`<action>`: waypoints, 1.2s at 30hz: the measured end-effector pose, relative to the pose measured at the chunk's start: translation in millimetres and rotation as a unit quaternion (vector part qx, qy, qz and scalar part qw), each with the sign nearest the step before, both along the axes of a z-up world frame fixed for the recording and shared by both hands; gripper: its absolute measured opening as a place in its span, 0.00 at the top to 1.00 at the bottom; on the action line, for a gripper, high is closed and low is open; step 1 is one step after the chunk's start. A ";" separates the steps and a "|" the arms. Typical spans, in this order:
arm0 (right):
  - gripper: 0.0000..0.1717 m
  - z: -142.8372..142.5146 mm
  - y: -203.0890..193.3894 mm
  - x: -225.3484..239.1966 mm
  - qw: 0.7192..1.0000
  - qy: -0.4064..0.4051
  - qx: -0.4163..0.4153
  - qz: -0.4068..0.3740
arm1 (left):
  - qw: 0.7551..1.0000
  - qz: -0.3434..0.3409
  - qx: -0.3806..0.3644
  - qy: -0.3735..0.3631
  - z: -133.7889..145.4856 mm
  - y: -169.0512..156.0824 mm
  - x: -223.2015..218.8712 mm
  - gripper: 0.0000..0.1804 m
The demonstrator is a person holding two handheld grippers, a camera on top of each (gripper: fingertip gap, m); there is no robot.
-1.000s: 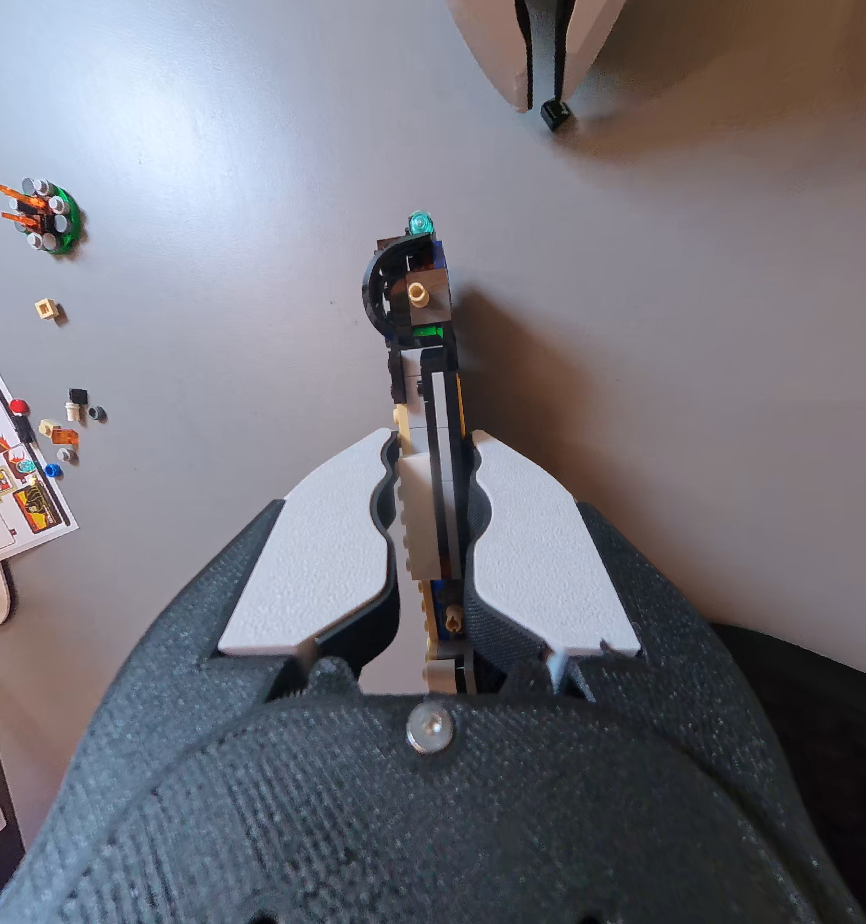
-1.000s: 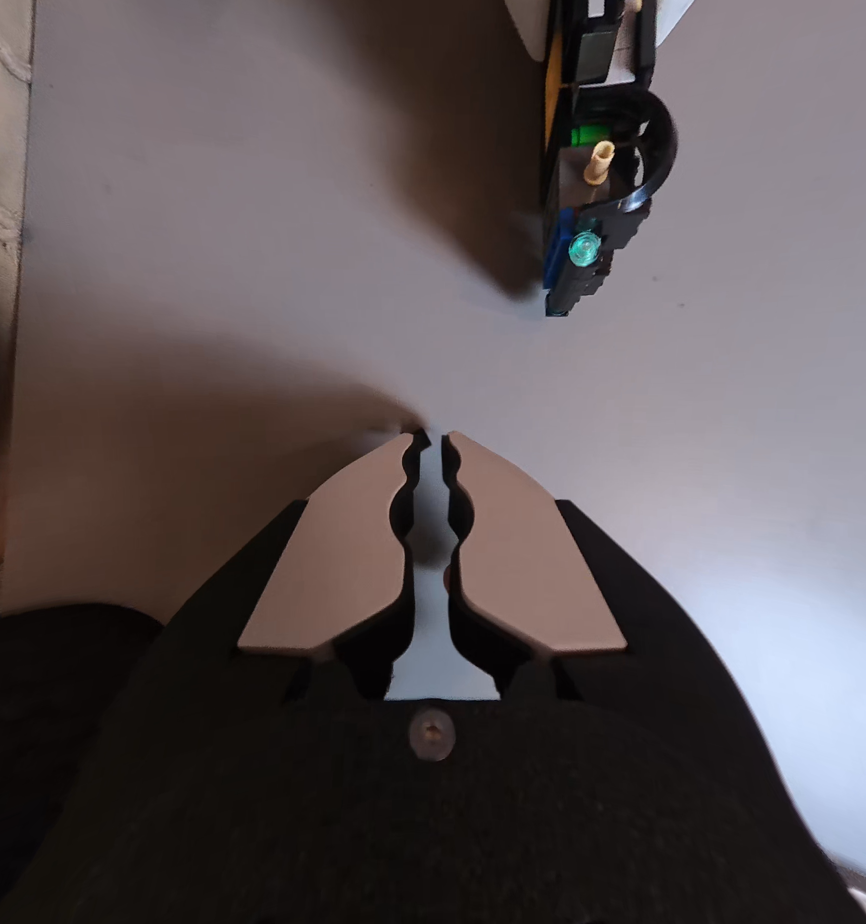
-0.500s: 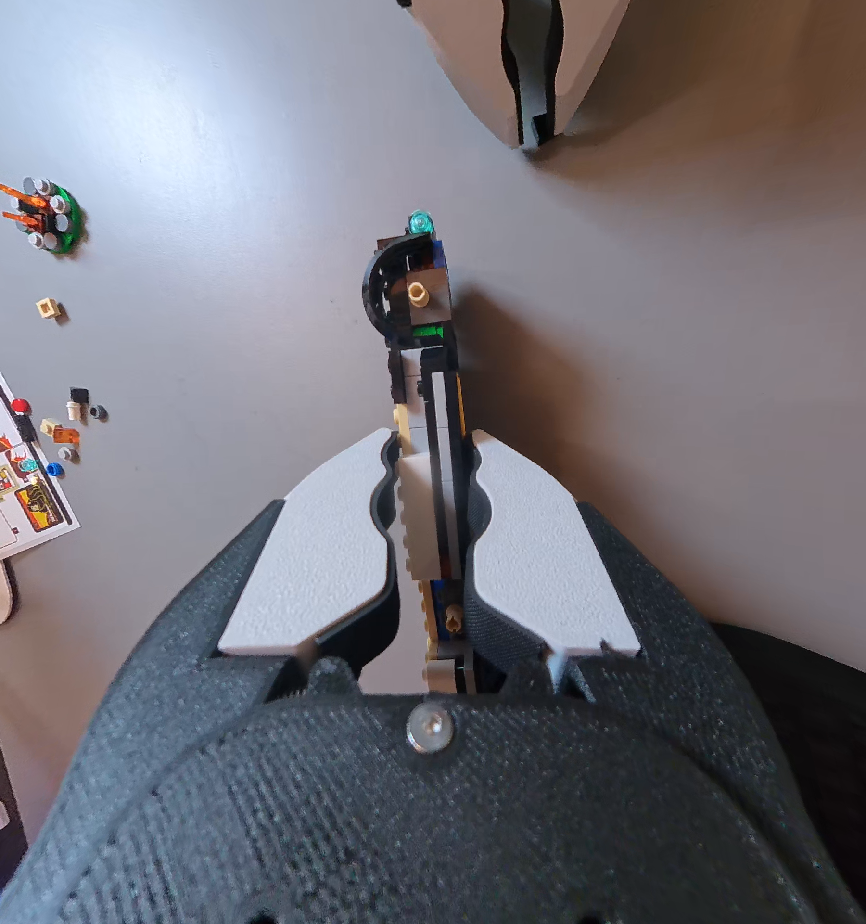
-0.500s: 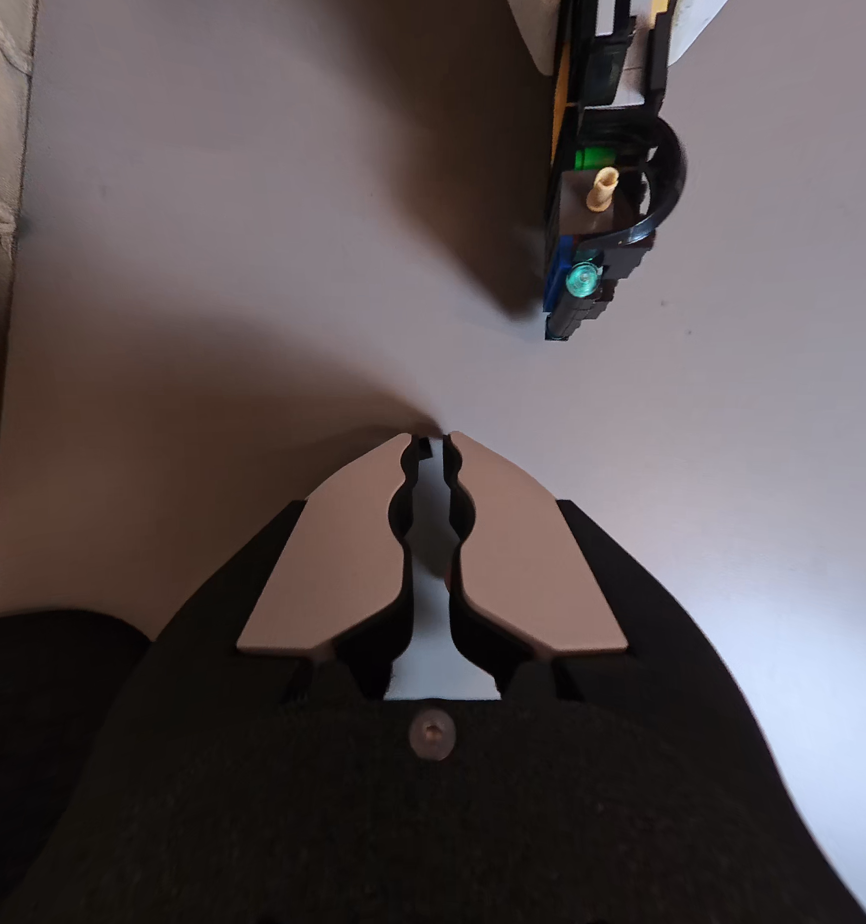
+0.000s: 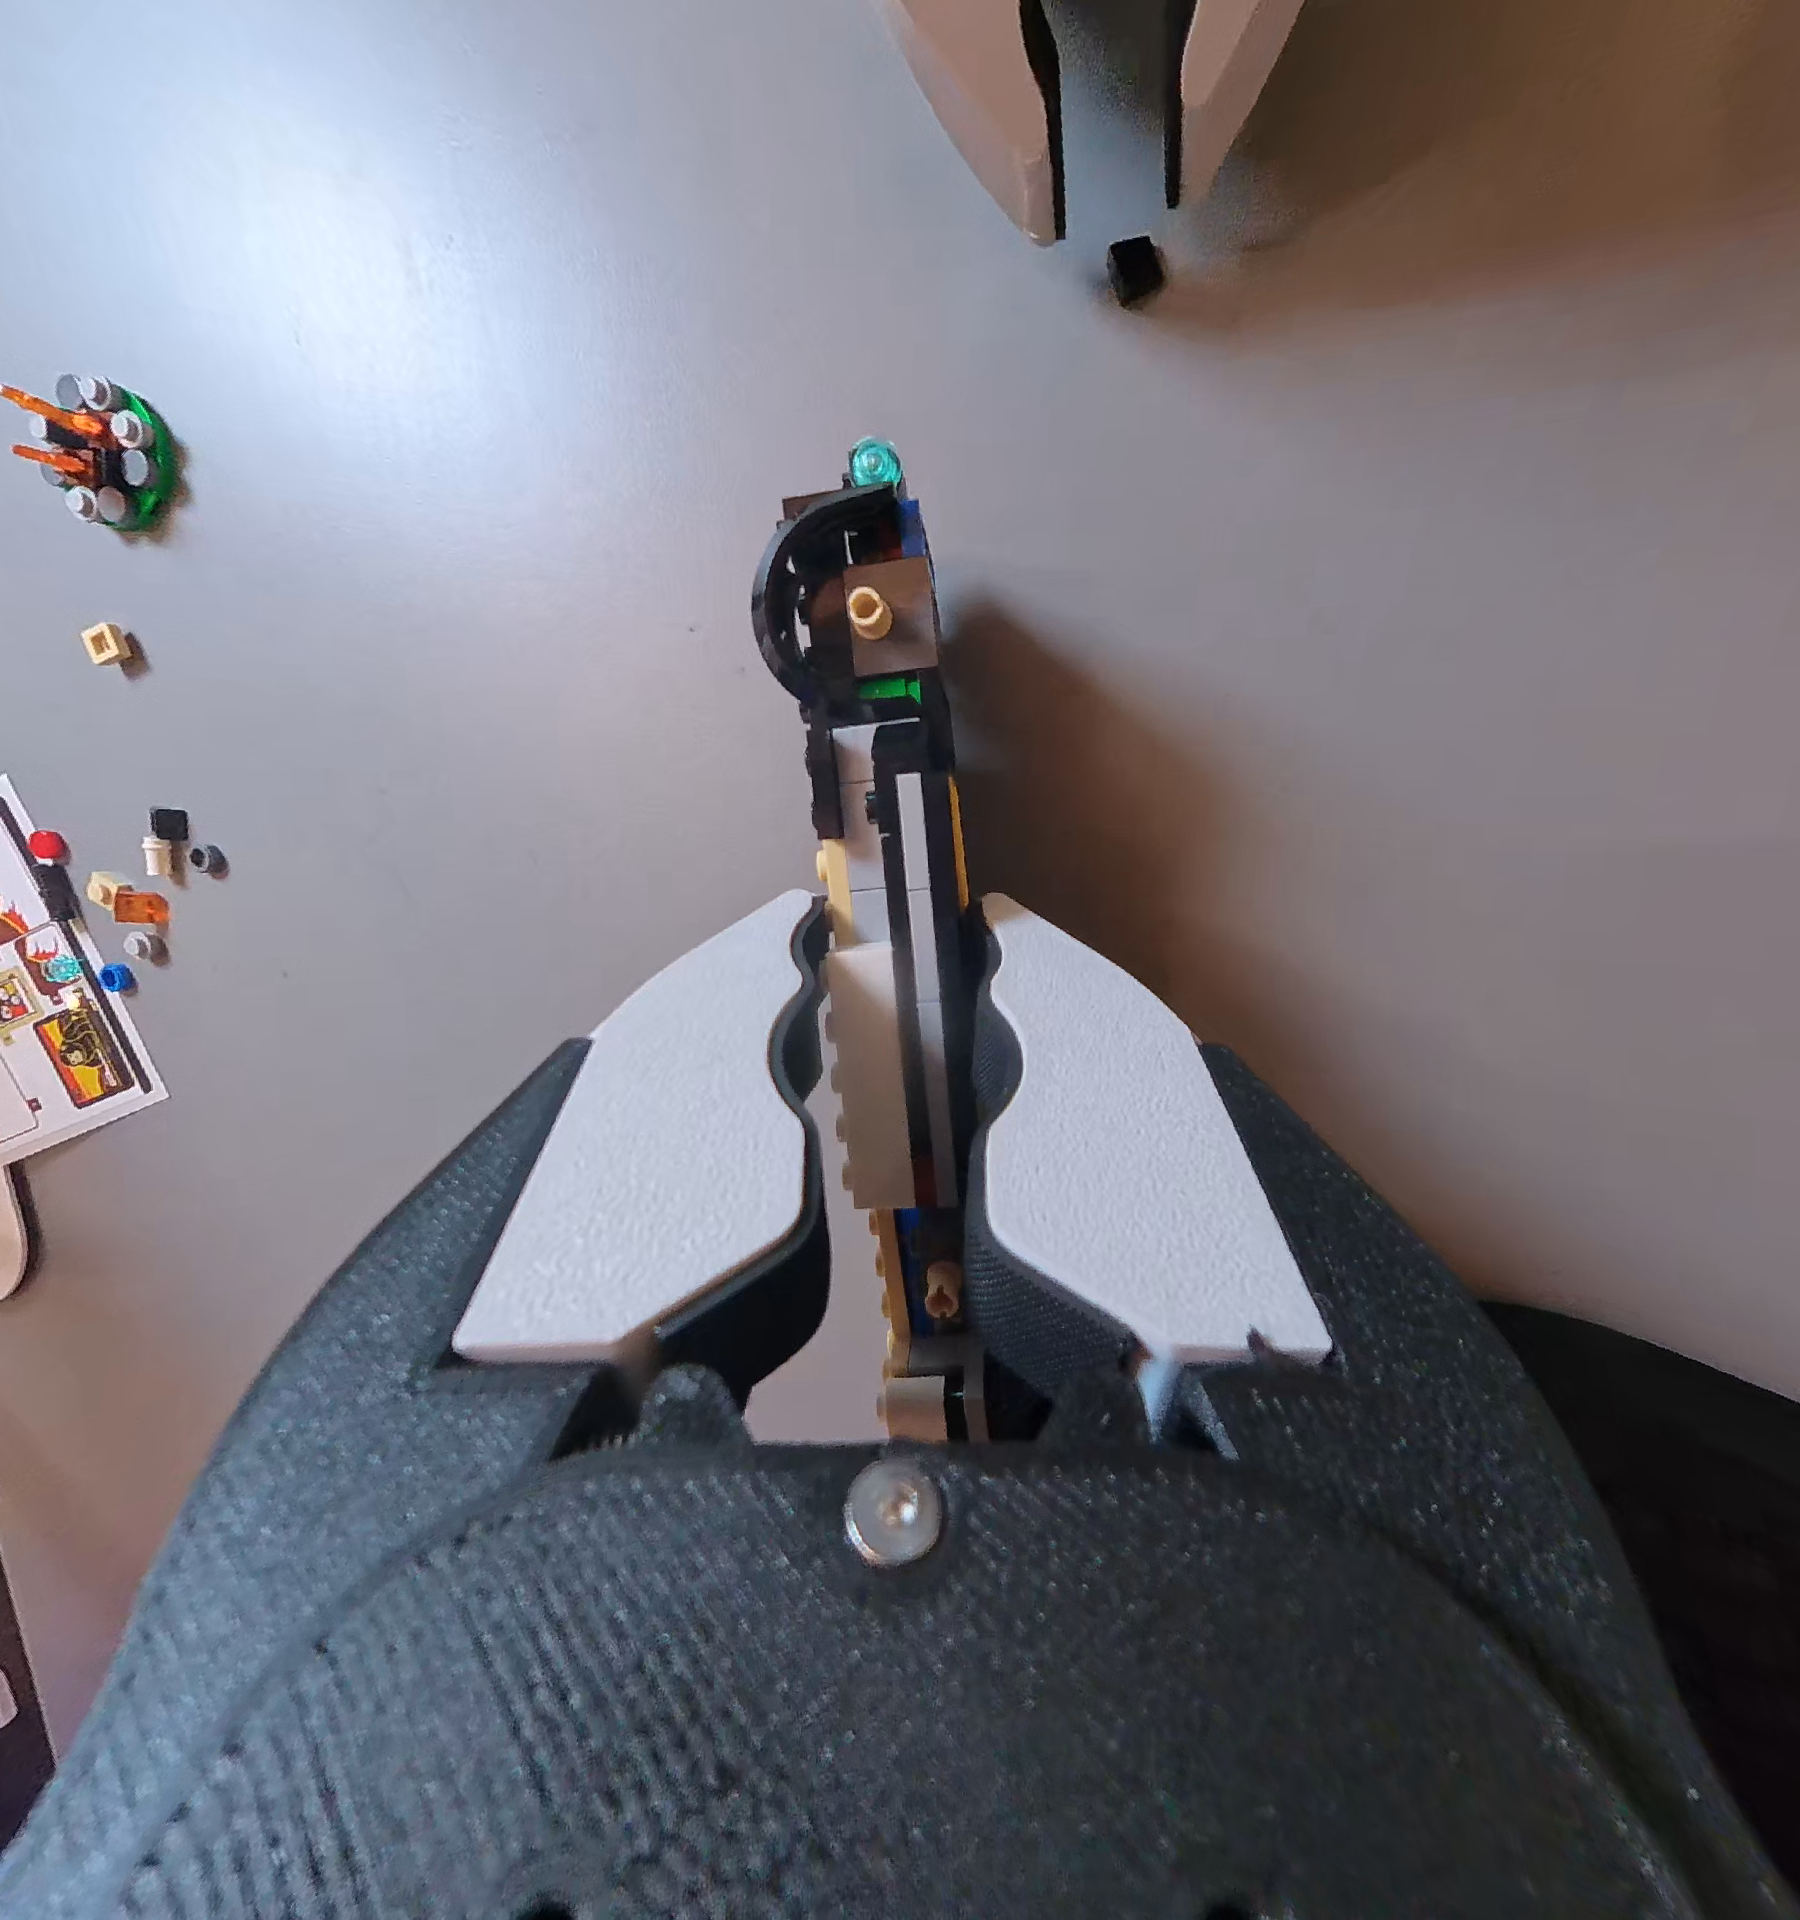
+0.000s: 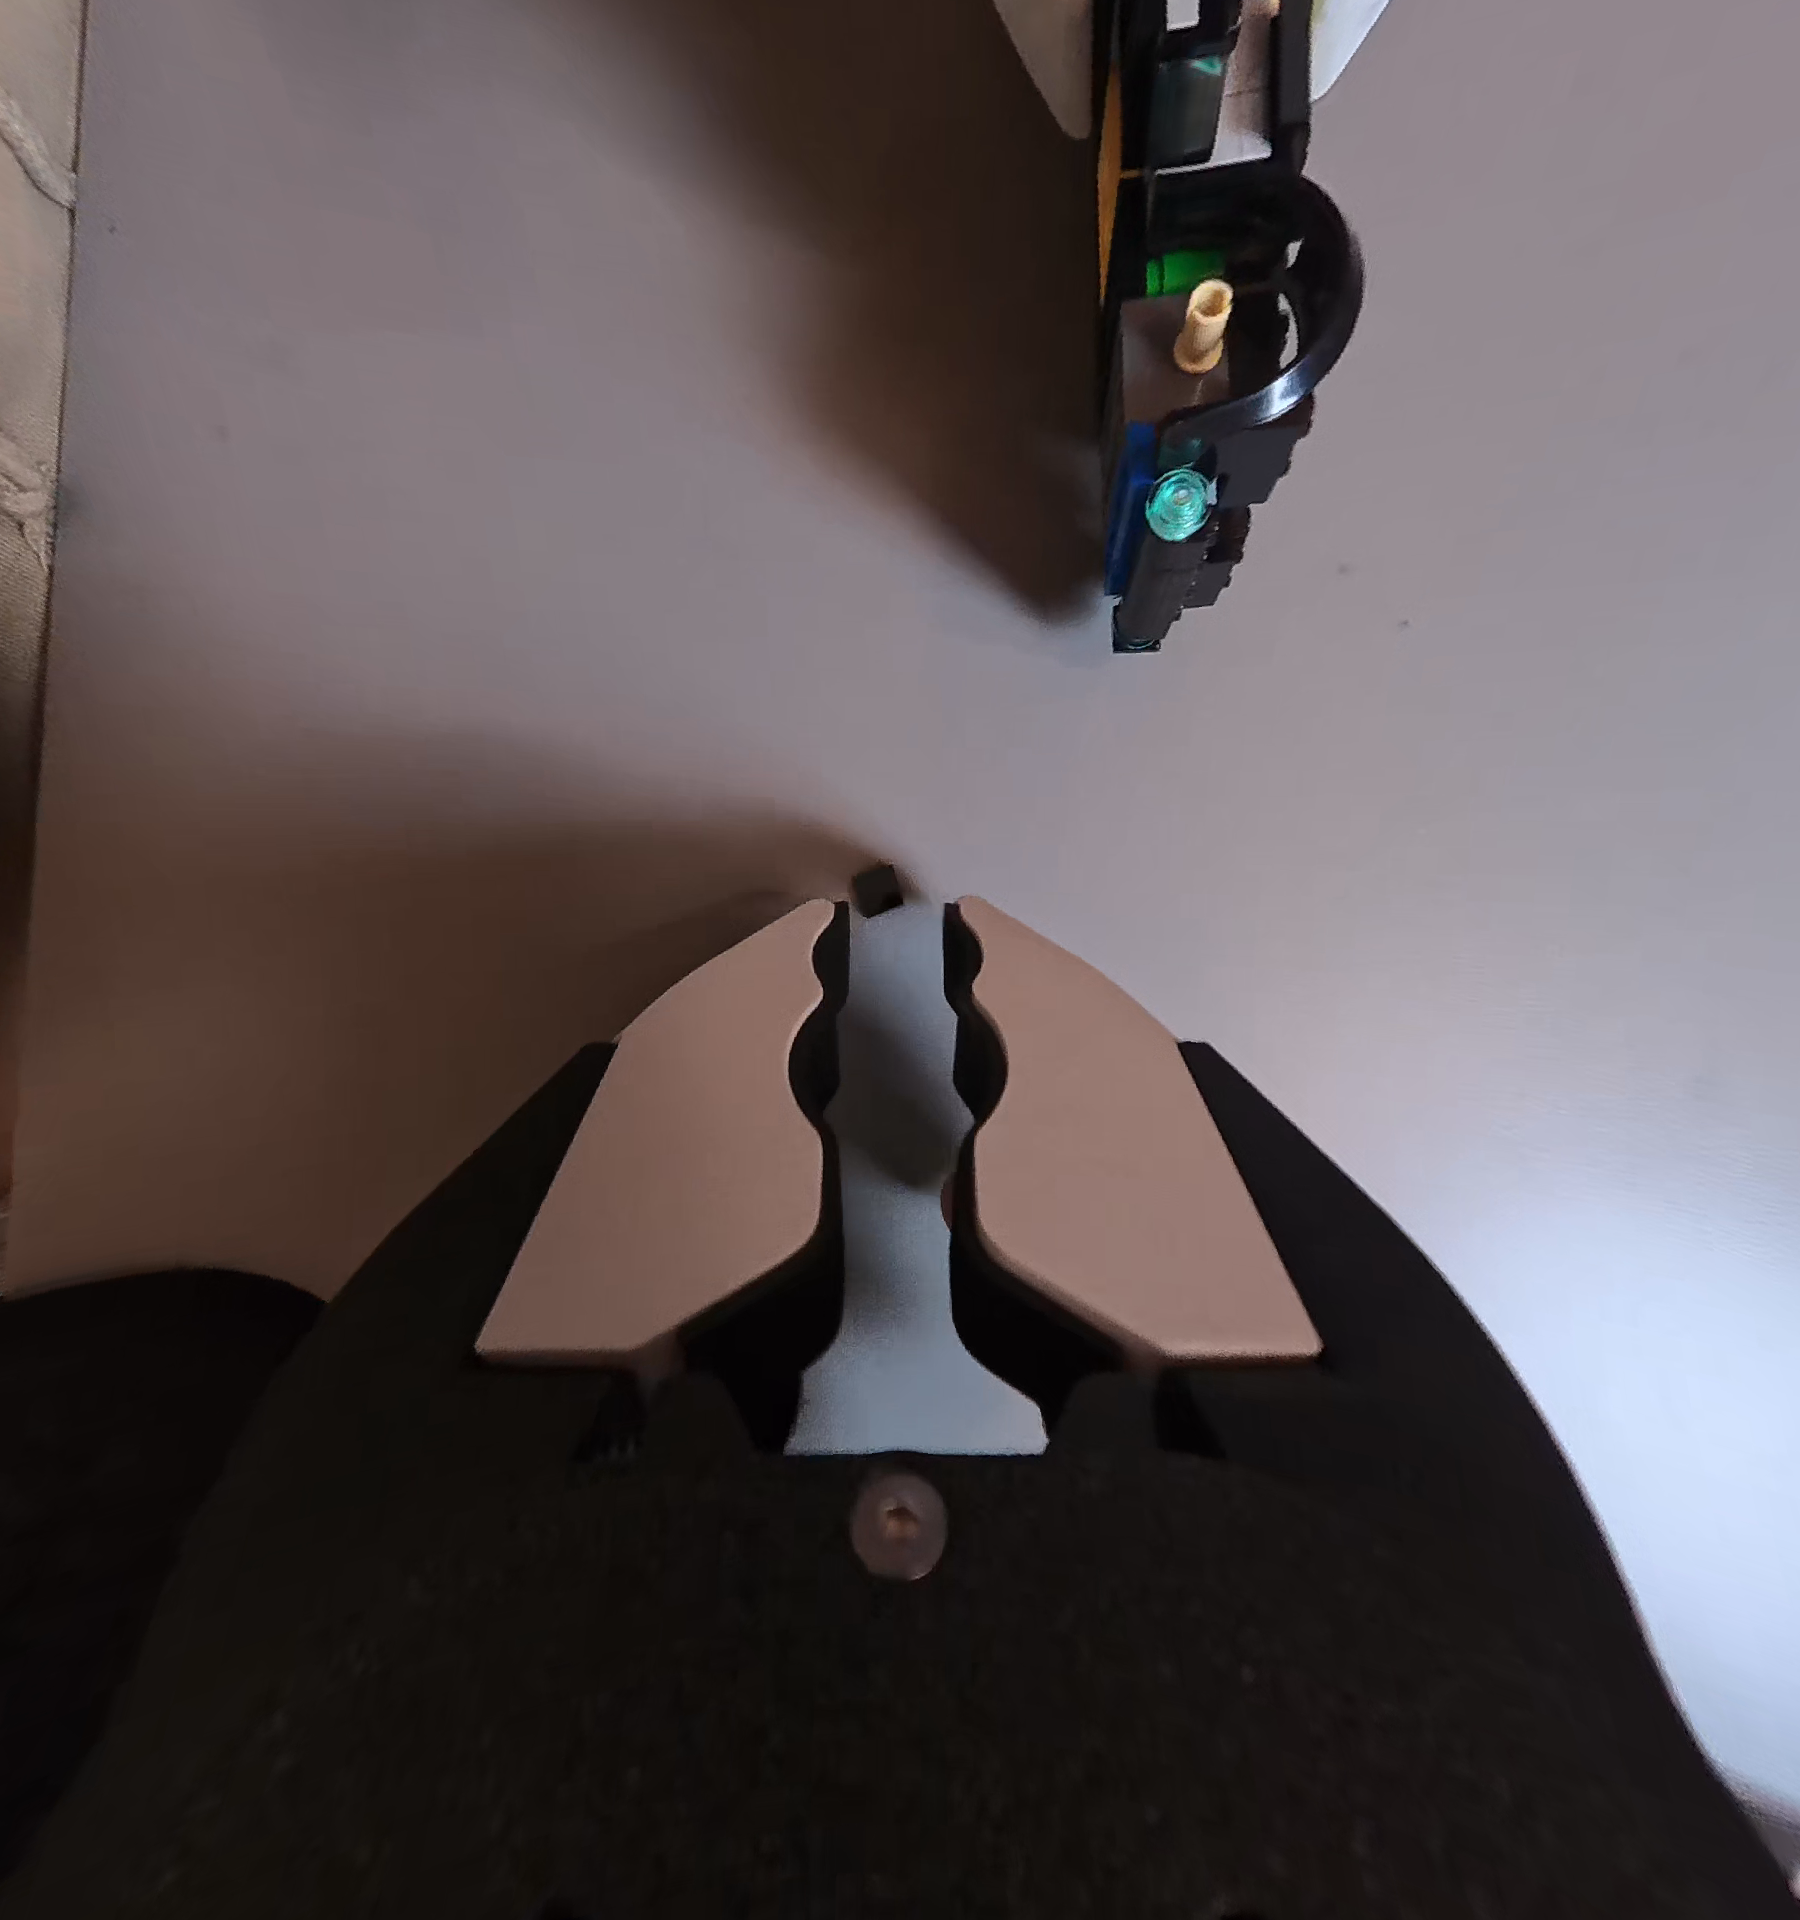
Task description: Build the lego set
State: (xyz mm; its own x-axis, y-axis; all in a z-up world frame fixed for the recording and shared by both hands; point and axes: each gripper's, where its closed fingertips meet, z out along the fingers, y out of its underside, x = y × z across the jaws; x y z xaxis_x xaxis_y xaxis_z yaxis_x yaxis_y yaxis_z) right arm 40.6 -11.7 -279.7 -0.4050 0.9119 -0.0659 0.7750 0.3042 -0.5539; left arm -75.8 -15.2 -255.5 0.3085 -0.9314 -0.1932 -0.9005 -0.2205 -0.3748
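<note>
Brick model (image 5: pixel 891 831) lengthwise between fingers (image 5: pixel 688 1091)

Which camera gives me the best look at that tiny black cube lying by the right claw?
The left wrist view: the tiny black cube lies in the open on the grey table, just clear of the right claw. In the right wrist view its own fingertips partly cover the cube.

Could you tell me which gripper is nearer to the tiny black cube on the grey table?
Right gripper: the tiny black cube lies just beyond its open fingertips. The left gripper sits farther back, clamping a brick model.
</note>
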 end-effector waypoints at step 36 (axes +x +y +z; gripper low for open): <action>0.98 1.3 -6.9 -1.4 0.997 -0.028 0.047 0.048 | 1.000 0.002 0.000 -0.021 -1.6 -0.4 0.9 0.86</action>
State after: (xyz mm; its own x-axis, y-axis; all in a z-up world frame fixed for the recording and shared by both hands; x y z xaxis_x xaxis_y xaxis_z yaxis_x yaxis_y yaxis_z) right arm 39.3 -18.6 -278.4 -0.4892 0.8721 -0.0068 0.7690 0.4276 -0.4751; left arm -74.9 -15.6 -257.2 0.3202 -0.9303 -0.1792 -0.8829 -0.2244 -0.4125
